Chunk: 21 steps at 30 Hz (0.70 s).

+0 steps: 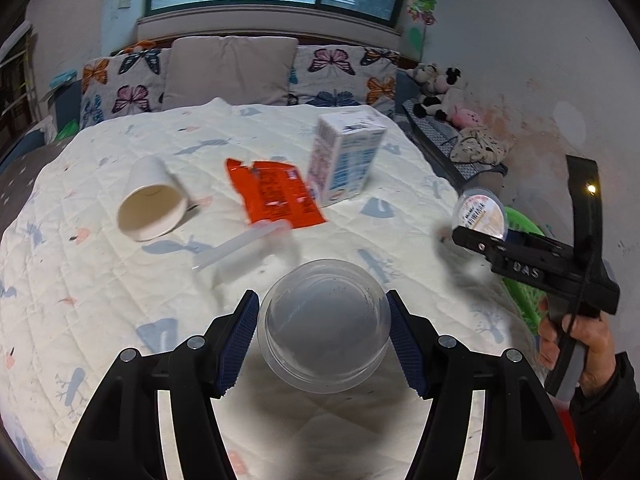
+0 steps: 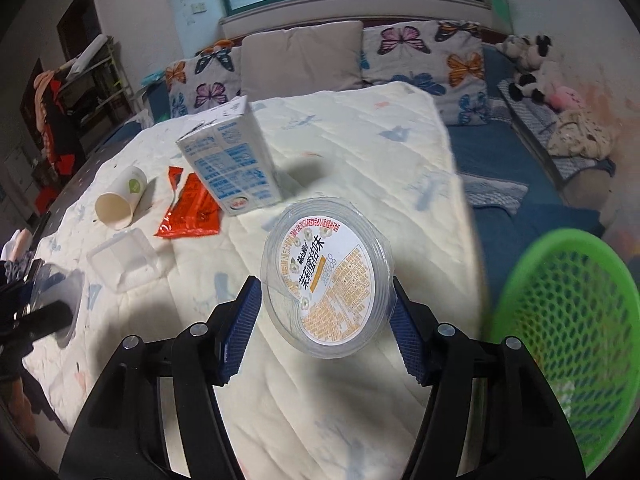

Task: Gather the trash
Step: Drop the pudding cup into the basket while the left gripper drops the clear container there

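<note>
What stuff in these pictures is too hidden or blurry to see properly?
- Green basket: right wrist view, blurred and cut off by the edge; its contents are unclear. In the left wrist view the right gripper hides most of it.
- Clear plastic box: left wrist view, smeared by blur.
- Small print on the labelled tub: too small to read.
- Clear cup in the left gripper: whether anything is inside is unclear.

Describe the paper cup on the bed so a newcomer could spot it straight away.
Start at the cream quilt covering the bed, then find the torn orange wrapper near its middle. The paper cup lies tipped on its side on the far side of that wrapper from the blue-and-white carton. It is the only plain white, open-mouthed paper thing there.
</note>
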{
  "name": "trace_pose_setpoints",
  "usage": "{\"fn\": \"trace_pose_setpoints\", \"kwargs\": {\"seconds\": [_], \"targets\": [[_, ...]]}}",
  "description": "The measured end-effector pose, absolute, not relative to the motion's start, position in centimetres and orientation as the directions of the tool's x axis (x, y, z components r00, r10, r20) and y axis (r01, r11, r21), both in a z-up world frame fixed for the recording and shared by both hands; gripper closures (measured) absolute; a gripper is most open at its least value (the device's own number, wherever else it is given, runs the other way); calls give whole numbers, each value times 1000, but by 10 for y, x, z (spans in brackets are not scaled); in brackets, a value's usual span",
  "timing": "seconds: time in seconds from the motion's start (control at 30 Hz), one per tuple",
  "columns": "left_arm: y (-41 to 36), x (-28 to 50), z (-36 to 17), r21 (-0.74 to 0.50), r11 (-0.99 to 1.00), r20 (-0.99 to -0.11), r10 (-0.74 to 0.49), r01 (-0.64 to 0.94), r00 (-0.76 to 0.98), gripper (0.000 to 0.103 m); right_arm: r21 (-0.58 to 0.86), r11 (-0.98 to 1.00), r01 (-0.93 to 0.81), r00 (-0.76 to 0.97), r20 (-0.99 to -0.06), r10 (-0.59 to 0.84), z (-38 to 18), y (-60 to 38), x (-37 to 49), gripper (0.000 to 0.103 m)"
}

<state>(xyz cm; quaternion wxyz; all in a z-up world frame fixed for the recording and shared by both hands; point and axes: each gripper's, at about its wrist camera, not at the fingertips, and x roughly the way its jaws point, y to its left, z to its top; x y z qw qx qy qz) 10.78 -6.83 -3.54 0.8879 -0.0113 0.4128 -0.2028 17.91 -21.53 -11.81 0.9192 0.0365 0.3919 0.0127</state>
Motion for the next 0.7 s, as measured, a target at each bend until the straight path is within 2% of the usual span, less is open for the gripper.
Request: {"fn": "trace_pose_setpoints", "kwargs": {"seconds": [0.7], "targets": [[-196, 105, -11, -146, 819, -727, -470, 555, 501, 41, 67, 969, 240, 697, -706, -124, -111, -326, 88, 40]]}}
